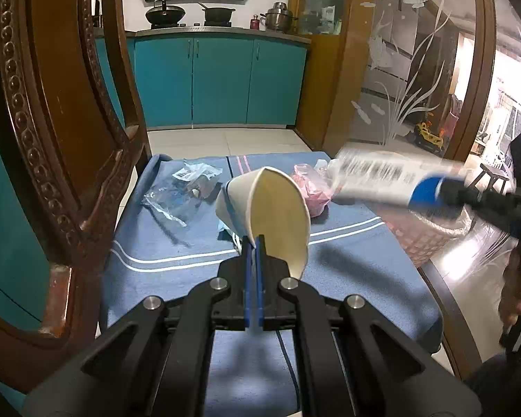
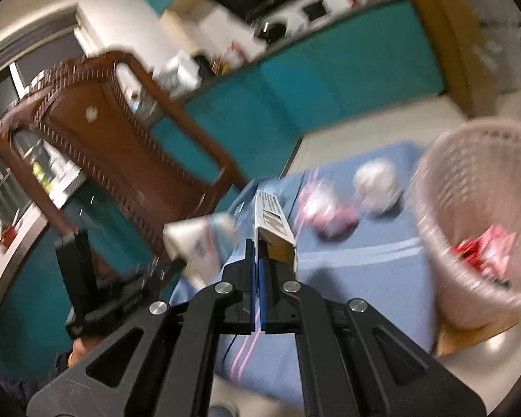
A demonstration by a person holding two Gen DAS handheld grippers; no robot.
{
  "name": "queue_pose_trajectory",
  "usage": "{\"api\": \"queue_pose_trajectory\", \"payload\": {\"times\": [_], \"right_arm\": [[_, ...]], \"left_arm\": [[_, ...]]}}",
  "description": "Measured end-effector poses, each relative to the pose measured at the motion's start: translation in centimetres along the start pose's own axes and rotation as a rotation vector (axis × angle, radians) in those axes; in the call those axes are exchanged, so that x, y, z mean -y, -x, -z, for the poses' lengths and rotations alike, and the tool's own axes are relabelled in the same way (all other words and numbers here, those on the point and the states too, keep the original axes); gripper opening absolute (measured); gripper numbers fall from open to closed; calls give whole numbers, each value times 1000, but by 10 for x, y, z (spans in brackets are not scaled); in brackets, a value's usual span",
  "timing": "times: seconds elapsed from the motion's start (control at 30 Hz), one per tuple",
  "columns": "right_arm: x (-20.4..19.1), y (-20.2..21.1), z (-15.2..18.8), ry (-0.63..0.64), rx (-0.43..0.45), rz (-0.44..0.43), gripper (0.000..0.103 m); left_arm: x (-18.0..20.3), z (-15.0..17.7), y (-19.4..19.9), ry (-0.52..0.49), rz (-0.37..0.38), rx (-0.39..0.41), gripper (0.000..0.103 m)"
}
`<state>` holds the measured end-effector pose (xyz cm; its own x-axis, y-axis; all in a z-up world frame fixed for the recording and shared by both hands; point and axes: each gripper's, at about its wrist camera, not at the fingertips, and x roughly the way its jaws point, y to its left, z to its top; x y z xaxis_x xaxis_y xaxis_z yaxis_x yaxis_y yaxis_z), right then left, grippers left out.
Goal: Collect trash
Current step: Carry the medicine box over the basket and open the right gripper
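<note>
I see a squashed white paper cup point(image 1: 267, 215) held aloft by its rim, mouth toward me. A long white carton point(image 2: 273, 221) with an open end hangs near the pink mesh basket point(image 2: 475, 215), which holds red wrappers point(image 2: 482, 253). A crumpled pink bag point(image 1: 310, 193) and clear plastic wrappers point(image 1: 182, 191) lie on the blue cloth.

Left wrist view: low, level, close over blue cloth point(image 1: 177, 243), facing kitchen cabinets point(image 1: 218, 80). Right wrist view: tilted, blurred, from cloth's right side, near pink basket point(image 2: 469, 187). Shared: cloth, wooden chair point(image 2: 121, 153), cabinets, basket.
</note>
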<state>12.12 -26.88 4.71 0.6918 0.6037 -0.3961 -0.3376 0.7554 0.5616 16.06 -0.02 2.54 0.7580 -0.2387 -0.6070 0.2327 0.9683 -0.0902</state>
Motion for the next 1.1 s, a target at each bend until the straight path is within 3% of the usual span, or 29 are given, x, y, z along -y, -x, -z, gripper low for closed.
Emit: {"api": "queue_pose_trajectory", "payload": {"times": [0.1,0.2,0.33,0.5,0.57,0.6,0.63,0.7,0.77,0.83,0.87,0.97,1.03,1.1], "right_arm": [[18,30,-13,-21,139,79,2],[54,58,-21,-101,247,258,2],[108,60,-20,-236,191,395,2],[127,54,-17,-309,133,454,5],[122,47,-18,-287,106,481,39],[119,45,-17,-284,110,495,72],[114,45,-16,-285,133,510,84],[104,52,-17,-273,182,537,85],[100,65,-19,-280,250,509,85],[92,86,-19,-303,382,477,99],[90,93,-20,-297,419,459,100],[104,85,-22,-344,352,375,100],[123,71,-20,-419,266,331,100],[153,54,-8,-565,134,348,99]], "left_arm": [[1,0,0,-2,1,-1,3],[1,0,0,-2,-1,-5,3],[2,0,-1,-3,-5,-8,3],[3,0,-3,-4,-6,-10,3],[4,1,-4,-7,-6,-11,3],[4,1,-4,-7,-6,-12,3],[4,1,-4,-7,-7,-13,3],[4,2,-5,-8,-9,-14,3],[4,2,-5,-7,-10,-14,3],[3,2,-5,-10,-8,-11,3],[4,2,-6,-13,-9,-13,3],[4,4,-10,-9,-11,-25,3],[6,4,-12,-12,-12,-31,3],[9,5,-14,-17,-10,-34,3]]}}
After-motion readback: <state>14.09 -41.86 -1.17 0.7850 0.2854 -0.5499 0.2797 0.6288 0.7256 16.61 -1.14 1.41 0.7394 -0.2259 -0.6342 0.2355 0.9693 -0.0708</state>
